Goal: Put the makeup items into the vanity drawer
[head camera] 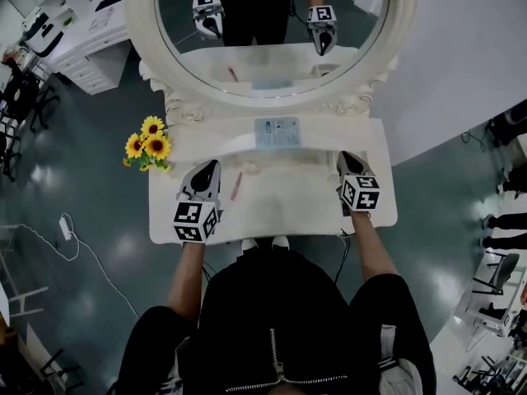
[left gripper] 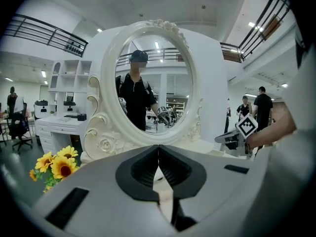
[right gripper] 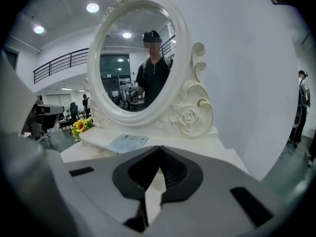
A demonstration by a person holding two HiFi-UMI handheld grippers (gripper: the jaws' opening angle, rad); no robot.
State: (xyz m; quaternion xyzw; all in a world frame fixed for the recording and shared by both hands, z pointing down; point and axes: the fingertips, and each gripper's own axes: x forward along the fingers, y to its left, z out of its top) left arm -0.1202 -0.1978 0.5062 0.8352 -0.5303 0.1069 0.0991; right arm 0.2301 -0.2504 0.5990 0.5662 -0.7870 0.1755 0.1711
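A white vanity table (head camera: 165,220) carries a big oval mirror (head camera: 272,81). On its top lies a thin pink makeup stick (head camera: 236,185), with a small pale item (head camera: 251,169) just behind it. A grey-blue flat palette (head camera: 277,132) rests on the raised shelf under the mirror and also shows in the right gripper view (right gripper: 127,143). My left gripper (head camera: 211,166) hovers just left of the pink stick, jaws shut and empty (left gripper: 158,148). My right gripper (head camera: 346,156) is over the table's right side, also shut on nothing (right gripper: 159,151). No drawer shows in any view.
A bunch of sunflowers (head camera: 148,148) stands at the table's back left corner. The mirror's carved frame (right gripper: 190,115) rises right behind the shelf. A white wall (head camera: 461,56) curves off to the right. Chairs and desks stand on the floor at far left (head camera: 25,97).
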